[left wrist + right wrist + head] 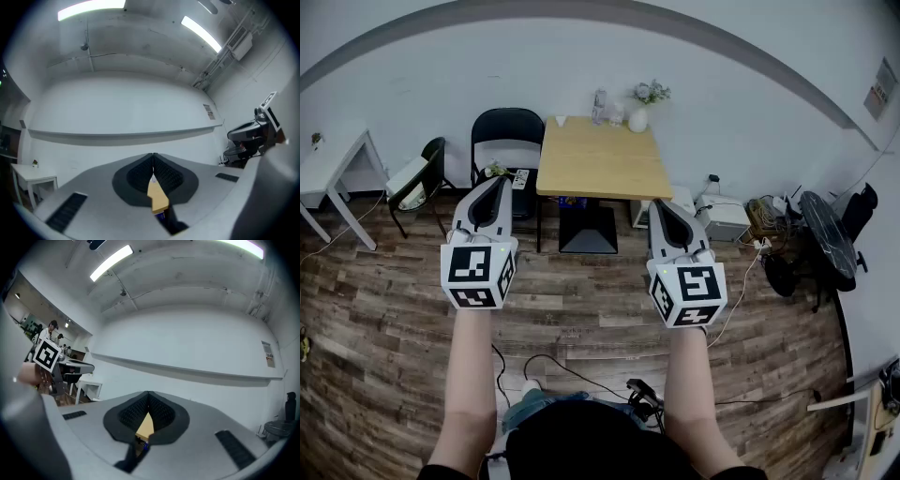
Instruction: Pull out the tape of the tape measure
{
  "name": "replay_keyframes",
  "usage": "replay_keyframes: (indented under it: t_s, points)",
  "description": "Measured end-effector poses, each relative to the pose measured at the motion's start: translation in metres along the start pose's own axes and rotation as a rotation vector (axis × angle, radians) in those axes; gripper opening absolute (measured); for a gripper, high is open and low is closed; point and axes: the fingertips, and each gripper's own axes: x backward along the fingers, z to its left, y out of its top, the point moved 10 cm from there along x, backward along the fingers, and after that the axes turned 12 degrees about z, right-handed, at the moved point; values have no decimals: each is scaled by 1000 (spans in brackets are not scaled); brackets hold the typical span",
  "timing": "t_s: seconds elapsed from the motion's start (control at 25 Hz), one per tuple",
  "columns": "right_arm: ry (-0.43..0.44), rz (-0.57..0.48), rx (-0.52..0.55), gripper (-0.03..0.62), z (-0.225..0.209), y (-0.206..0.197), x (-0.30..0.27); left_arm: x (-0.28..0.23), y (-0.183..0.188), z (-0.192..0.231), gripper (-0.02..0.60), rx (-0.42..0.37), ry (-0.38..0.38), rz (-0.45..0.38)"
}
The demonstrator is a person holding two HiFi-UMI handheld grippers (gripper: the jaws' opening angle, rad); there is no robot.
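No tape measure can be made out in any view. In the head view my left gripper (500,180) and right gripper (659,204) are held side by side above the wooden floor, both pointing toward a small wooden table (602,167). Each one has its jaws pressed together with nothing between them. The left gripper view shows my left gripper (153,161) closed tip to tip, with a strip of the table top (157,198) visible below the tips. In the right gripper view my right gripper (148,401) is closed the same way over the table top (145,426).
On the table's far edge stand a bottle (599,105) and a white vase with a plant (638,118). Black chairs (507,136) sit to its left, a white side table (333,169) further left. Cables and a white box (724,217) lie to the right. A person stands far off (52,328).
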Motion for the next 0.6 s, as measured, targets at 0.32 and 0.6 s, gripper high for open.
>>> replay_keyframes:
  t_s: [0.32, 0.6]
  points:
    - [29, -14, 6, 15, -16, -8, 30, 22, 10, -39, 12, -61, 0, -4]
    - [62, -17, -122, 17, -37, -31, 44, 28, -5, -55, 20, -12, -19, -2]
